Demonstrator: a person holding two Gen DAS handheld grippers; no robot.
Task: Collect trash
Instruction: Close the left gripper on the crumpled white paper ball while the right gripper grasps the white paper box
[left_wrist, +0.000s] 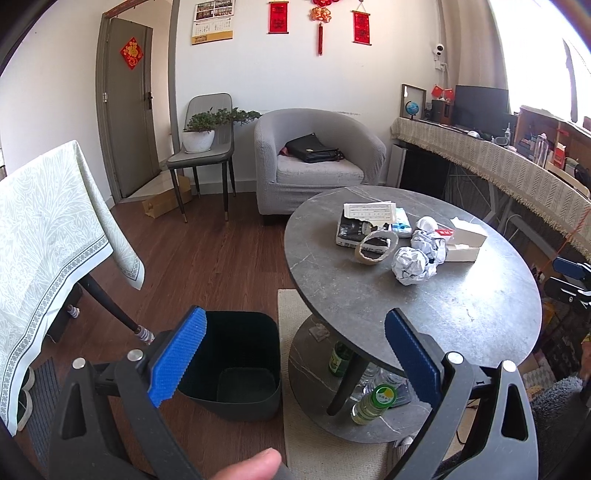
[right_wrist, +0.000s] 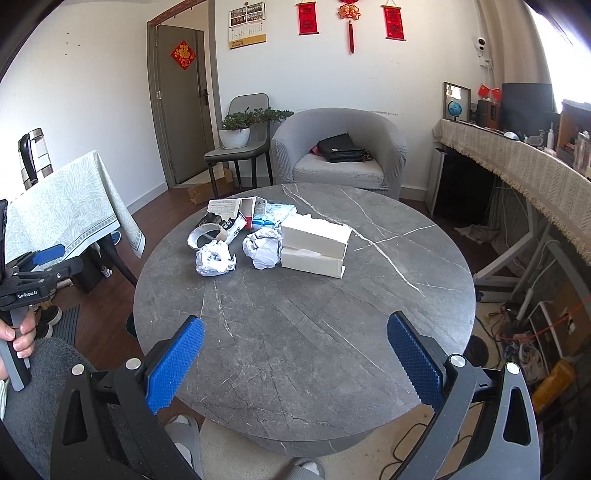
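Note:
On the round grey table (right_wrist: 332, 325) lies a heap of trash: two crumpled paper balls (right_wrist: 216, 261) (right_wrist: 264, 248), a torn tape ring (right_wrist: 205, 236), white boxes (right_wrist: 314, 245) and printed packaging (right_wrist: 236, 212). The left wrist view shows the same paper balls (left_wrist: 413, 265), tape ring (left_wrist: 376, 247) and boxes (left_wrist: 465, 240) at the table's far side. A black trash bin (left_wrist: 236, 365) stands on the floor left of the table, its inside dark. My left gripper (left_wrist: 295, 354) is open above the bin and table edge. My right gripper (right_wrist: 295, 354) is open over the table's near side, holding nothing.
A grey armchair (right_wrist: 340, 147) with a black bag stands behind the table, beside a chair carrying a potted plant (right_wrist: 236, 129). A cloth-covered table (left_wrist: 48, 236) is at left, a long draped counter (right_wrist: 517, 162) at right. Bottles (left_wrist: 373, 402) sit on the table's lower shelf. Cables lie on the floor at right.

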